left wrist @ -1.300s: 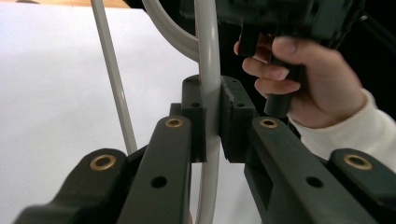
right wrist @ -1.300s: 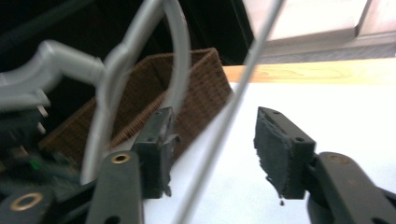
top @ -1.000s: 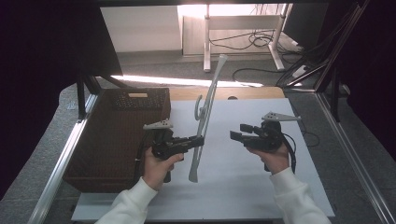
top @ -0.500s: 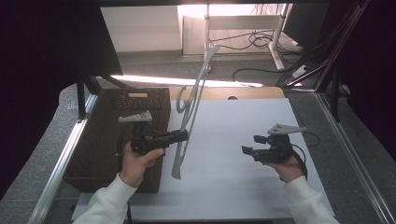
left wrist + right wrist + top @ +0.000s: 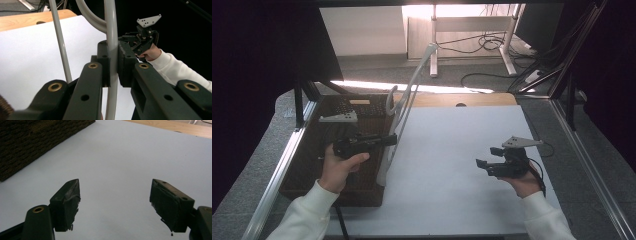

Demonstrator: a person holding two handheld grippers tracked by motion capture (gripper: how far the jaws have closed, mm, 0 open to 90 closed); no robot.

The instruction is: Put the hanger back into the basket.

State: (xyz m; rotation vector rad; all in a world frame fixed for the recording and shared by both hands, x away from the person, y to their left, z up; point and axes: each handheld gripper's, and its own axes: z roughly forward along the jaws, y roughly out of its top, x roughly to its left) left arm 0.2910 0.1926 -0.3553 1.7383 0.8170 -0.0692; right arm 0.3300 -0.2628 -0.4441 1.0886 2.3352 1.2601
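Grey plastic is what the clothes hanger point(image 5: 404, 107) is made of, and it is held up on end by the left gripper point(image 5: 388, 140), with its low tip near the edge of the dark woven basket point(image 5: 307, 170) and its top end tilted high over the back of the table point(image 5: 452, 165). In the left gripper view, the hanger's thin bar point(image 5: 111, 37) is seen squeezed between the two jaws, which are closed tight on it. The right gripper point(image 5: 484, 162) is held well apart over the white table top, and in the right gripper view its jaws are spread wide with nothing between them. Several things could go wrong from here. The hanger is gripped at one small spot on a smooth round bar, so it could be turned or slid in the jaws by its own weight. If that grip were loosened, the hanger could be dropped onto the table or off the basket's edge. The long top end could also be swung into the frame around the table if the hand were turned fast. The low tip could be caught on the basket's wall, and the hanger could be pried out of the jaws.
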